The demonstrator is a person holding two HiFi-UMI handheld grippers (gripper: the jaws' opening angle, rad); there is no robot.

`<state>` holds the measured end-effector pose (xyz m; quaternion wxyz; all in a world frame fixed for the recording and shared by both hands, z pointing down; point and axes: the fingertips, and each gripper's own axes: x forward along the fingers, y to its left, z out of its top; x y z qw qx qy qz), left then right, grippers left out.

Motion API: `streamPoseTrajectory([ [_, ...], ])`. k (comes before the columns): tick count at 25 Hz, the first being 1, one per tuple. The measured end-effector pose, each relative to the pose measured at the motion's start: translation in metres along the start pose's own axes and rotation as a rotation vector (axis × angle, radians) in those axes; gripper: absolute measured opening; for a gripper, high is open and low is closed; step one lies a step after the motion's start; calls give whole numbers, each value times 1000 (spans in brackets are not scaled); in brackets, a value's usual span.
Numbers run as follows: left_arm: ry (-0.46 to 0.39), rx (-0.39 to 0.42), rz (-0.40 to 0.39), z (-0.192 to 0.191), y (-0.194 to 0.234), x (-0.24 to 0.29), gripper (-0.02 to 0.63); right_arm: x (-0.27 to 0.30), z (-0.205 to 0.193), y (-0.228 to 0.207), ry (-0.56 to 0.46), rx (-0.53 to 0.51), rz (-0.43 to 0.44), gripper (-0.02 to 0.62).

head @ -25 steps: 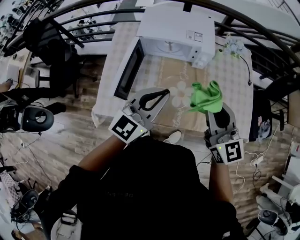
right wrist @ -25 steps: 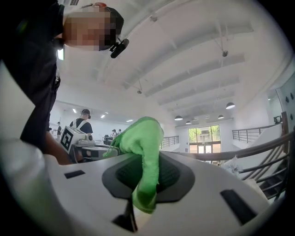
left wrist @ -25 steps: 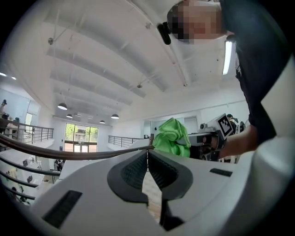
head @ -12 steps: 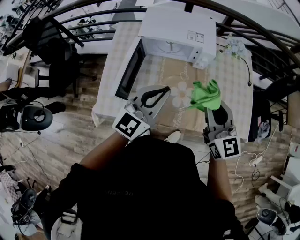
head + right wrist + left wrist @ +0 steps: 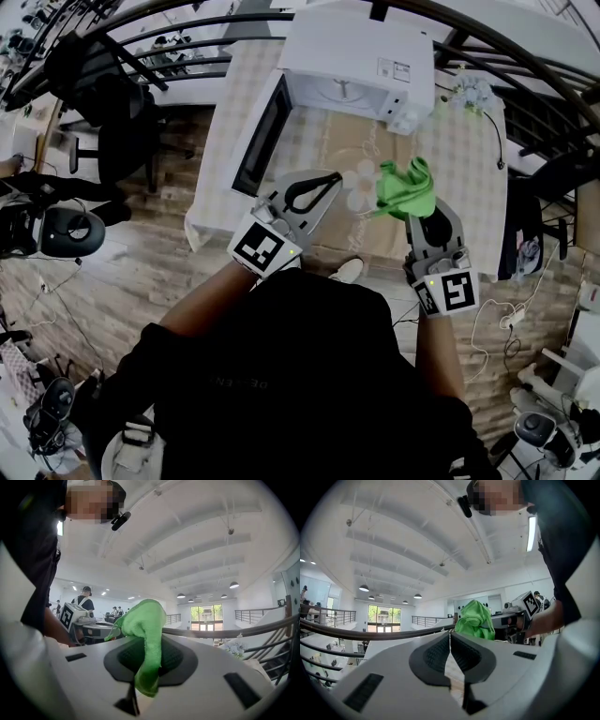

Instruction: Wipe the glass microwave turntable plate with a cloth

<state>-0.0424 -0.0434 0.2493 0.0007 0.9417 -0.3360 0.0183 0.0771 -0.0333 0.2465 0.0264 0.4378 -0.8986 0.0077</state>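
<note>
Head view, nearest first: person's dark sleeves and forearms, a gripper in each hand, both held up over the near edge of the table (image 5: 473,178). Left gripper (image 5: 330,180) points toward the cloth, pads pressed together at the tips, nothing seen between them; left gripper view confirms, only a thin sliver of table showing lower down between the pads. Right gripper (image 5: 419,208) is clamped on the green cloth (image 5: 405,190), which is bunched and sticks up above the jaws; in the right gripper view a fold hangs down between the pads. Grippers are near each other, not touching. Table has a checked cover with a flower print below the two grippers. Further back, a white microwave (image 5: 361,42) on the table, door (image 5: 258,136) swung open to the left. A pale round shape sits in the cavity; can't tell if it's the glass plate. Dark curved railing (image 5: 187,21) beyond.
</note>
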Motion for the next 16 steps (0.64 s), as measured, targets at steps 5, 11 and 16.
streamPoseTrajectory([
  [5,-18,9,-10,0,-3,-2,21,0,0,5,4,-1,7,66],
  [11,0,-2,-12,-3,-7,-4,21,-2,-3,8,7,2,10,66],
  [16,3,-9,-10,-4,-8,-4,21,-3,-4,9,10,2,8,66],
])
